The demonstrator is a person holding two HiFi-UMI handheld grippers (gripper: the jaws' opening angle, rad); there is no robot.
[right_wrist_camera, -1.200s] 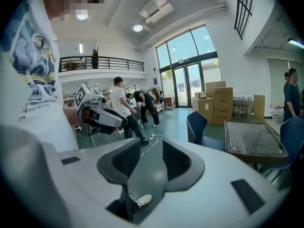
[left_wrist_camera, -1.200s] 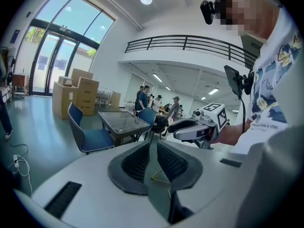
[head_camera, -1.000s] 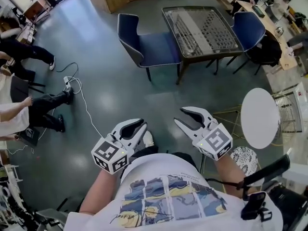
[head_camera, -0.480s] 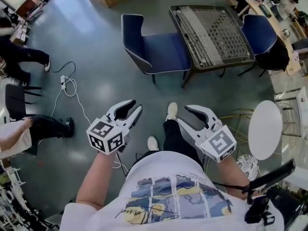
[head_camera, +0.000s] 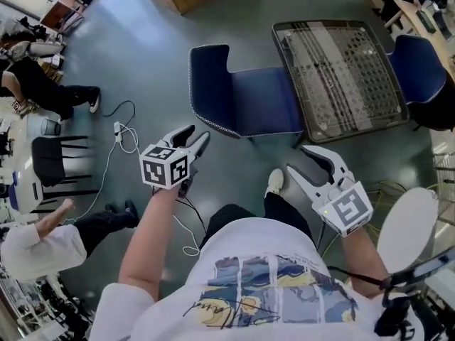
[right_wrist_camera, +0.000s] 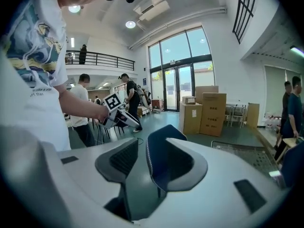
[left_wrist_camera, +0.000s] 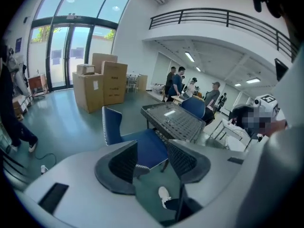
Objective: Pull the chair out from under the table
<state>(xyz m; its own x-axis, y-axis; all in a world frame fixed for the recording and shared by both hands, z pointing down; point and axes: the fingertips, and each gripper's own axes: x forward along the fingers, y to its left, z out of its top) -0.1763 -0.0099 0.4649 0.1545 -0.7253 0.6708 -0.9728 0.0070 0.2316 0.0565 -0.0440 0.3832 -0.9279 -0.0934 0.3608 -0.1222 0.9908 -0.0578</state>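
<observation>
A blue upholstered chair (head_camera: 242, 98) stands on the grey floor with the front of its seat tucked against a dark mesh-topped table (head_camera: 348, 69). Its backrest (head_camera: 210, 77) faces left. My left gripper (head_camera: 195, 135) hangs just short of the backrest's near corner. Its jaws are opening and nothing is between them. My right gripper (head_camera: 298, 160) is near the seat's front corner, also opening and empty. In the left gripper view the chair (left_wrist_camera: 111, 125) and table (left_wrist_camera: 173, 120) lie beyond the left gripper (left_wrist_camera: 152, 158). In the right gripper view the backrest (right_wrist_camera: 159, 156) shows past the right gripper (right_wrist_camera: 142, 163).
A second blue chair (head_camera: 419, 62) sits at the table's far side. A round white table (head_camera: 405, 219) is at my right. A cable and power strip (head_camera: 121, 130) lie on the floor to the left, near a black chair (head_camera: 57, 165). Cardboard boxes (left_wrist_camera: 102, 84) stand behind.
Both grippers have moved forward to the chair, which now lies much closer in the head view. The left gripper's jaws have spread wider.
</observation>
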